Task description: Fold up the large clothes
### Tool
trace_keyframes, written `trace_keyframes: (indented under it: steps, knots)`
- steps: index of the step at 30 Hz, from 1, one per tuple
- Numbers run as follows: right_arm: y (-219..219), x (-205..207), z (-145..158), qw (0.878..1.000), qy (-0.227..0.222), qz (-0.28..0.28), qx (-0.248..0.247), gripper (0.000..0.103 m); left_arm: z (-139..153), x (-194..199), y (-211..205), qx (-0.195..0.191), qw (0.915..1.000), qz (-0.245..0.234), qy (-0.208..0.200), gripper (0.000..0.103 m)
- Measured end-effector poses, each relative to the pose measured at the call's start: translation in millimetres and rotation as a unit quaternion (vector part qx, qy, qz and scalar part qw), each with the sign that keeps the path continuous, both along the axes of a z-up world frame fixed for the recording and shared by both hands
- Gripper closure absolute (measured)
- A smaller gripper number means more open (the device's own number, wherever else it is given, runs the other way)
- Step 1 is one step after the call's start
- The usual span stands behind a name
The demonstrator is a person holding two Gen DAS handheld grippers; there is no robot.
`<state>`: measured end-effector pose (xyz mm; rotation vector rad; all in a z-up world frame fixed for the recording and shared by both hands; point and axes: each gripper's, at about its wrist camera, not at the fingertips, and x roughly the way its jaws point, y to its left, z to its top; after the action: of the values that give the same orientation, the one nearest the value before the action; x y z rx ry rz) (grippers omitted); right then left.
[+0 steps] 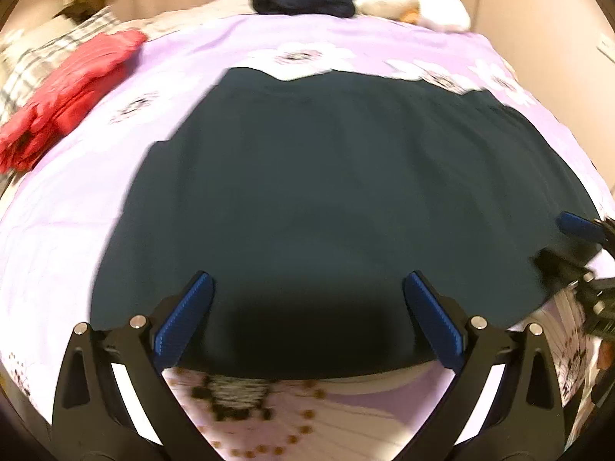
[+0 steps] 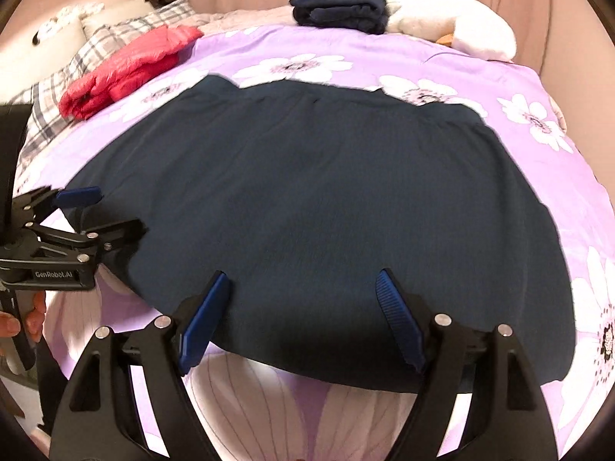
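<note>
A large dark navy garment (image 1: 338, 192) (image 2: 307, 199) lies spread flat on a purple flowered bedspread (image 1: 69, 207) (image 2: 519, 88). My left gripper (image 1: 307, 280) stands open over the garment's near hem, and no cloth is pinched between its blue pads. My right gripper (image 2: 303, 276) is likewise open above the near hem, further right. In the right wrist view the left gripper (image 2: 111, 211) shows at the garment's left corner, jaws apart. In the left wrist view the right gripper (image 1: 557, 244) shows blurred at the right edge.
A red puffer jacket (image 2: 127, 69) (image 1: 69, 88) lies at the far left on a plaid pillow (image 2: 57, 88). A folded pile of dark clothes (image 2: 338, 11) and a white plush toy (image 2: 453, 23) sit at the far end. A hand (image 2: 23, 322) holds the left gripper. Curtains hang behind.
</note>
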<state>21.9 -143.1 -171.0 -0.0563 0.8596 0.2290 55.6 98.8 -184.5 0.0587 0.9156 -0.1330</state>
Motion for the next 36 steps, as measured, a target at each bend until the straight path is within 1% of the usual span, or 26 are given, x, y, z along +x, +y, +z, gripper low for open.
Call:
trace_keyframes:
  steps: [1,3,5,6,10,18,22,25,30,36]
  knots:
    - [-6,1,3,1.0,-0.007,-0.01,0.002,0.024,0,3,9,-0.003,0.9999,0.014,0.003,0.002]
    - [-17,5,5,1.0,-0.006,-0.029,0.008,0.024,-3,8,21,-0.013,0.9993,0.031,0.014,0.002]
    - [-30,11,1,0.998,0.009,-0.052,0.013,0.024,-5,11,29,-0.031,0.9984,0.041,0.023,0.002]
    - [-35,13,-3,0.998,0.018,-0.058,0.015,0.023,-5,11,30,-0.033,0.9983,0.042,0.024,0.002]
    - [-37,12,-5,0.998,0.022,-0.052,0.022,0.023,-7,12,22,-0.013,0.9989,0.039,0.023,0.002]
    - [-42,8,-5,0.998,0.02,-0.058,0.019,0.023,-3,9,21,-0.014,0.9986,0.044,0.027,0.002]
    - [-45,5,0,0.997,0.016,-0.072,0.004,0.023,1,7,15,-0.019,0.9989,0.034,0.026,0.002]
    - [-44,3,6,0.997,0.008,-0.073,0.001,0.024,4,7,7,-0.019,0.9993,0.024,0.022,0.002]
    - [-31,5,12,0.998,-0.005,-0.055,0.015,0.023,9,9,-10,-0.019,0.9997,0.006,0.017,0.002]
    - [-8,11,10,0.999,-0.006,-0.027,0.017,0.023,6,11,-32,-0.006,0.9998,-0.013,0.015,0.002]
